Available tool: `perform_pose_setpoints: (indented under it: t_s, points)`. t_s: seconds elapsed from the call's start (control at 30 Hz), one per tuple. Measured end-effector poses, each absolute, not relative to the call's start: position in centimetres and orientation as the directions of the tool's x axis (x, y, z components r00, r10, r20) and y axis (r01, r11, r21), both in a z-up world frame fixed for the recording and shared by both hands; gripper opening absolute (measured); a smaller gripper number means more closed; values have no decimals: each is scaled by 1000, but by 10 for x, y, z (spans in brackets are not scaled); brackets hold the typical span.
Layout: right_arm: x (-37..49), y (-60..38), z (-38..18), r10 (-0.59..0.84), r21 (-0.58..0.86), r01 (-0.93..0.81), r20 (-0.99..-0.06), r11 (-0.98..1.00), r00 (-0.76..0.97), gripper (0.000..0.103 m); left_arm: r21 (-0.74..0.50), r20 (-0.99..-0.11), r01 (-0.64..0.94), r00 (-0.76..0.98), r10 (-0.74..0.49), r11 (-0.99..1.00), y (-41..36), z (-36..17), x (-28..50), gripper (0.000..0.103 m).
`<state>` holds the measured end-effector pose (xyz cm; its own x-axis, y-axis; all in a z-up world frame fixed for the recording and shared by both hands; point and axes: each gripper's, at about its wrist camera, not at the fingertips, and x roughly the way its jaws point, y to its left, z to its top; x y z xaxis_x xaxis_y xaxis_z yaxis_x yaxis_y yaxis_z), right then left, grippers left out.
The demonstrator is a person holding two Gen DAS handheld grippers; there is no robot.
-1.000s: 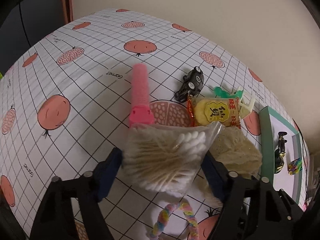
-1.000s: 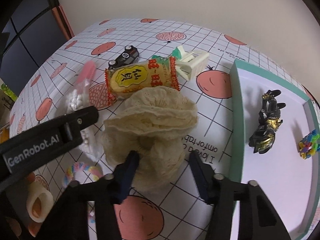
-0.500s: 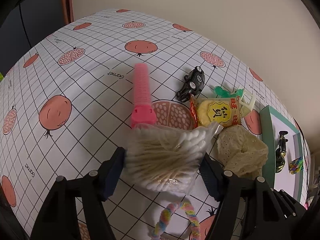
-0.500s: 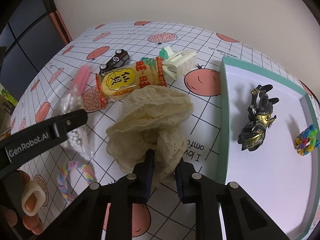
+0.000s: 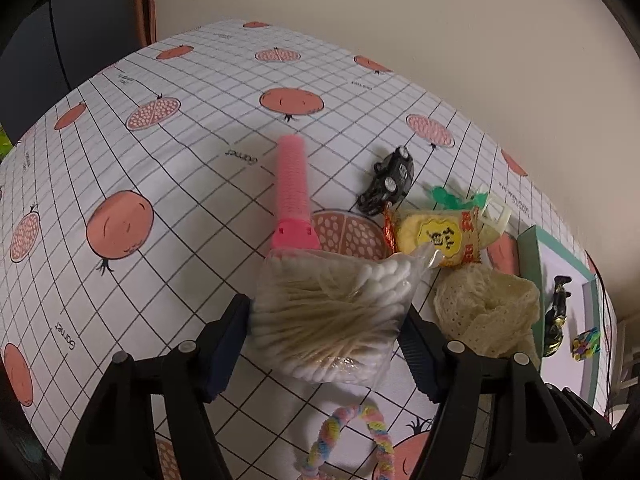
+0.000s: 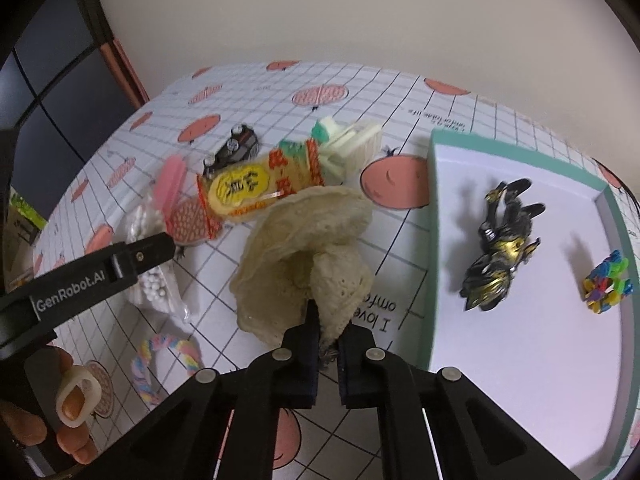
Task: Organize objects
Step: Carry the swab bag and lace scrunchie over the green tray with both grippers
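Here, the right gripper [image 6: 326, 354] pinches the cream lace cloth [image 6: 308, 256]. The left gripper [image 5: 326, 344] clamps the cotton swab bag [image 5: 332, 312], pink comb [image 5: 294, 192] just ahead.

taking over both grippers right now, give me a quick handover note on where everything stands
Left gripper: fingers either side of the bag of cotton swabs; whether it grips is unclear.
Right gripper: shut on the cream lace cloth, beside the teal tray.
In the tray: black-and-gold figure and small multicoloured toy.
On the tablecloth: yellow snack pack, black toy car, pink comb, pale plastic clip, pastel twisted loop.
Left to do: probably cloth into the tray next, then swabs and the rest.
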<state>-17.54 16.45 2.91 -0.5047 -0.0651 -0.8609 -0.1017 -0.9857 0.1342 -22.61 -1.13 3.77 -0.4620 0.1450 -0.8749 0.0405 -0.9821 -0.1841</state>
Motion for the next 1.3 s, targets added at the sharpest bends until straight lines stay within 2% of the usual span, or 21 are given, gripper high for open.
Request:
perform_pose_setpoints:
  t_s: [0.37, 0.8, 1.0, 1.3]
  points:
    - [-159, 183, 84, -96, 204, -100, -769, -974, -632, 7, -237, -816, 41, -551, 176, -971, -15, 76, -222, 73]
    - [-148, 202, 95, -95, 229, -124, -753, -966, -651, 7, -245, -794, 11, -576, 194, -969, 9, 90, -209, 73]
    - [-138, 242, 99, -64, 256, -197, -748, -946, -660, 7, -244, -794, -54, -562, 232, -968, 45, 89, -200, 73]
    - [-109, 307, 100, 11, 274, -332, -756, -903, -654, 7, -311, -781, -165, -517, 351, -936, 102, 98, -179, 73]
